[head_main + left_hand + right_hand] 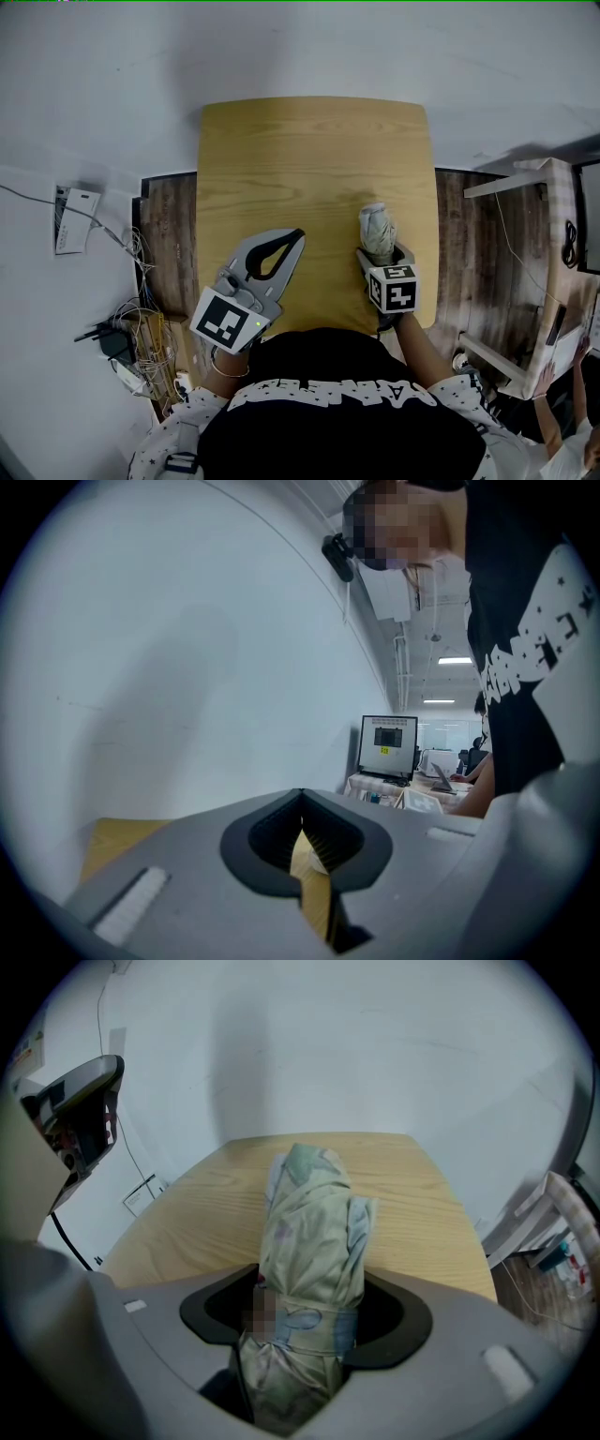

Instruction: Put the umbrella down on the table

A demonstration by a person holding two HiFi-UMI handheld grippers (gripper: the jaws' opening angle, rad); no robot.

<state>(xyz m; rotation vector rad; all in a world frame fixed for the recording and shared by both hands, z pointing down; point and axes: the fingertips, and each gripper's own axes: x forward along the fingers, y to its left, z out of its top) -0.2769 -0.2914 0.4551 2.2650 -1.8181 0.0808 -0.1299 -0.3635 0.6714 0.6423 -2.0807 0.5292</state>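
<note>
We hold the folded umbrella (312, 1241) in the right gripper (380, 251), whose jaws are clamped on its lower part, just below the pale blue strap (319, 1327) wrapped round the cream, faintly patterned cloth. The umbrella sits over the near right part of the wooden table (314, 159), its free end pointing toward the table's far edge. We cannot tell whether it touches the tabletop.

Our left gripper (298, 232) hangs over the table's near left part. Its jaw tips meet, and nothing is between them; only a sliver of tabletop shows through the gap behind the tips.

Each gripper's cube carries black-and-white square markers with no letters. The white print across the black shirt (337, 412), at the table's near edge, is too distorted for us to read. A white sheet (71, 219) on the floor left of the table bears print too small to read, as does a yellow tag on the monitor (388, 746), well apart from the table.
</note>
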